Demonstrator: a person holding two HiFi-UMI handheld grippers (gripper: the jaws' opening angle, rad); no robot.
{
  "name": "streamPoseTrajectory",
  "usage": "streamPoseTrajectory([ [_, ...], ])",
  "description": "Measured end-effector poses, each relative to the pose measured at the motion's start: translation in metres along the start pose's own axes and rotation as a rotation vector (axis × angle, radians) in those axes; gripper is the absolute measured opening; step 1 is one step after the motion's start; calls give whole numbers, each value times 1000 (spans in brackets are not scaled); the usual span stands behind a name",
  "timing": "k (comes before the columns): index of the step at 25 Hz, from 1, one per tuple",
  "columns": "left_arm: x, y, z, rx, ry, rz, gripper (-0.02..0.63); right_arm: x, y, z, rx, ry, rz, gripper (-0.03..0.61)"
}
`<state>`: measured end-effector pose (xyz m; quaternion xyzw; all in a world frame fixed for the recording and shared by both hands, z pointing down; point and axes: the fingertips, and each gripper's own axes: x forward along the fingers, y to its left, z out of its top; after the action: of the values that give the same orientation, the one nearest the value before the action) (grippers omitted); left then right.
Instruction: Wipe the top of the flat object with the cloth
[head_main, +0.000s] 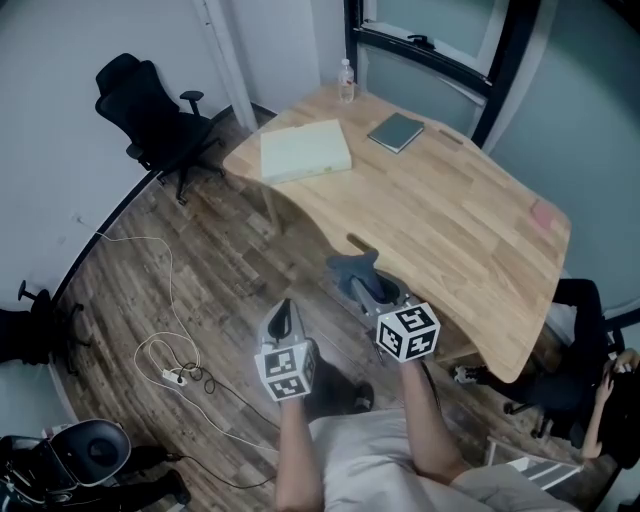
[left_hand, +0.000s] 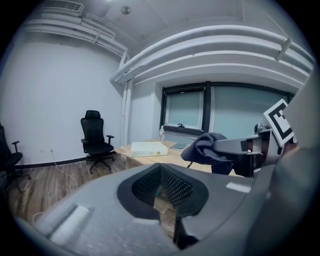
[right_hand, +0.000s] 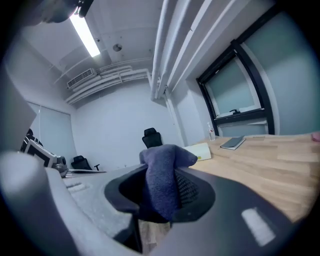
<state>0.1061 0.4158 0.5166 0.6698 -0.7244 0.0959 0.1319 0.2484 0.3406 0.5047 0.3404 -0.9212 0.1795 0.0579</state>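
A dark blue-grey cloth (head_main: 352, 268) is bunched between the jaws of my right gripper (head_main: 362, 284), which is shut on it at the near edge of the wooden table (head_main: 460, 230). The same cloth (right_hand: 162, 182) fills the jaws in the right gripper view, and the cloth (left_hand: 207, 150) also shows in the left gripper view. A pale, flat white box (head_main: 305, 150) lies on the table's far left end; the box (right_hand: 200, 150) and box (left_hand: 147, 148) show small in both gripper views. My left gripper (head_main: 283, 318) hangs over the floor, shut on nothing.
A dark notebook (head_main: 396, 131) and a clear bottle (head_main: 346, 82) sit at the table's far side. A pink item (head_main: 545, 215) lies near its right edge. A black office chair (head_main: 150, 120) stands left of the table. Cables (head_main: 175, 365) trail on the wood floor.
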Motion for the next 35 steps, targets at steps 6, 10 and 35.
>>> streamPoseTrajectory([
  [6, 36, 26, 13, -23, -5, -1, 8, 32, -5, 11, 20, 5, -4, 132],
  [10, 70, 41, 17, -40, 7, -15, 8, 59, -19, 18, 38, 15, -21, 132],
  [35, 217, 173, 60, -113, 28, -133, 8, 210, -49, 53, -49, 85, -275, 132],
])
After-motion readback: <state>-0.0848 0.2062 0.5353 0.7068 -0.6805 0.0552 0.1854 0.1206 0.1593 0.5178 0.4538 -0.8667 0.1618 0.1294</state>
